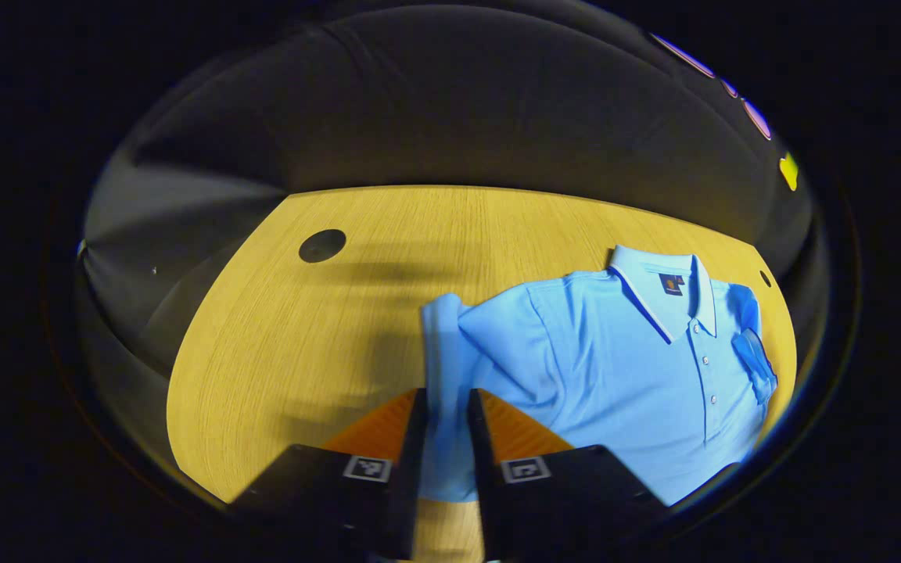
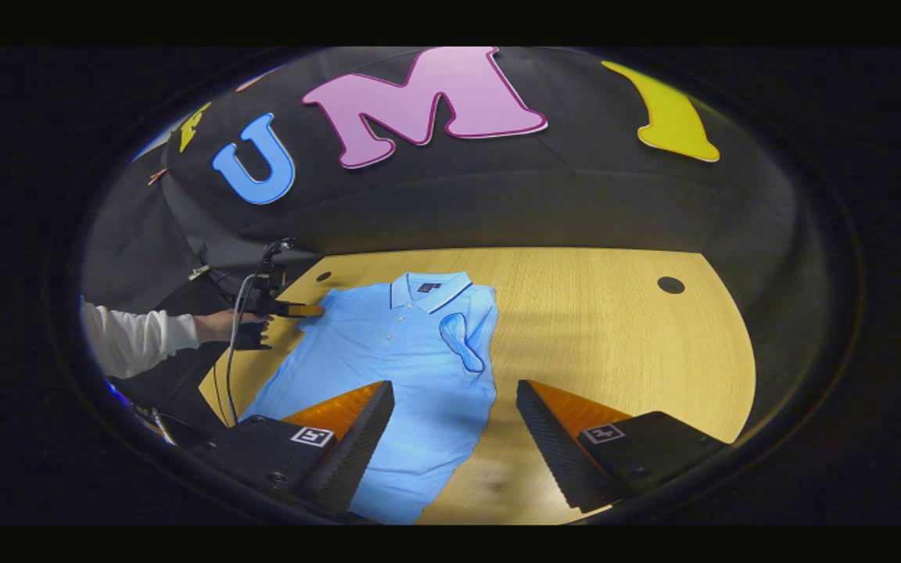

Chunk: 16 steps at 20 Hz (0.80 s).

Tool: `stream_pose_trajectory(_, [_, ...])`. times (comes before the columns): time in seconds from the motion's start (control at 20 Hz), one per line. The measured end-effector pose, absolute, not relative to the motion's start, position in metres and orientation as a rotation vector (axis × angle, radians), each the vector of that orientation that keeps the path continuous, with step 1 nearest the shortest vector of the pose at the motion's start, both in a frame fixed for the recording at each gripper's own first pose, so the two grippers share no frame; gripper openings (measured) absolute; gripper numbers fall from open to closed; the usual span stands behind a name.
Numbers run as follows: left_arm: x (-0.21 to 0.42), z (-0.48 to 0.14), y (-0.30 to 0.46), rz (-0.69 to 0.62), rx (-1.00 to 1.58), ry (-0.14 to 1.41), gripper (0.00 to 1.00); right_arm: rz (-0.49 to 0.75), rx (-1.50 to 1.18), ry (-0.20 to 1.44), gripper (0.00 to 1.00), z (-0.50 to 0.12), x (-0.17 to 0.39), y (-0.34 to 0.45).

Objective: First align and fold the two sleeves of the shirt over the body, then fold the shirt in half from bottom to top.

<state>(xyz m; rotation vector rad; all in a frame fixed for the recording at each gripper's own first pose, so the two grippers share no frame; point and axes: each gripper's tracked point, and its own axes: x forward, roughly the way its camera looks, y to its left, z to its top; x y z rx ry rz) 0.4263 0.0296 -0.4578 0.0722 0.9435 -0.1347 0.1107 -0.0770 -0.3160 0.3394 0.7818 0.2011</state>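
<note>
Shirt: a light blue polo shirt [image 2: 388, 367] is laid flat, front up, on the wooden worktop [image 2: 615, 344], collar [image 2: 428, 289] toward the far edge, hem toward the near edge.
Folded sleeve: in the right gripper view, one sleeve [image 2: 462, 340] is seen folded over the body, beside the button placket.
Other sleeve: in the left gripper view, a sleeve [image 1: 444, 352] is drawn out from the body and pinched.
Left gripper [image 1: 447, 438]: its fingers are closed to a narrow gap, with the sleeve cloth clamped between them; from the right gripper view it is seen at the shirt's shoulder, held by a hand [image 2: 224, 324] in a white sleeve.
Right gripper [image 2: 454, 438]: its fingers are spread wide above the shirt's lower part and the worktop, with nothing held.
Worktop holes: a dark round hole [image 2: 670, 285] is set near the far edge.
</note>
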Motion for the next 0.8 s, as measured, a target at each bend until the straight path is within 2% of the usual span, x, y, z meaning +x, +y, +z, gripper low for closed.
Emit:
stream_pose_trajectory(0.1, [0.426, -0.457, 0.027, -0.128, 0.084, 0.942, 0.08, 0.201, 0.334, 0.788, 0.98, -0.320, 0.109, -0.078])
stream_pose_trajectory(0.15, [0.426, -0.456, 0.027, -0.132, 0.089, 0.940, 0.07, 0.203, 0.337, 0.787, 0.98, -0.320, 0.109, -0.077])
stream_pose_trajectory(0.3, [0.423, -0.451, 0.025, -0.137, 0.091, 0.946, 0.06, 0.203, 0.336, 0.789, 0.98, -0.320, 0.107, -0.078])
stream_pose_trajectory(0.55, [0.432, -0.403, 0.006, -0.192, 0.098, 0.821, 0.06, 0.202, 0.344, 0.781, 0.98, -0.318, 0.109, -0.076])
stream_pose_trajectory(0.6, [0.430, -0.396, 0.000, -0.207, 0.115, 0.809, 0.06, 0.201, 0.344, 0.780, 0.92, -0.318, 0.110, -0.075])
stream_pose_trajectory(0.8, [0.421, -0.383, -0.032, -0.277, 0.151, 0.805, 0.06, 0.205, 0.341, 0.777, 0.92, -0.315, 0.107, -0.072])
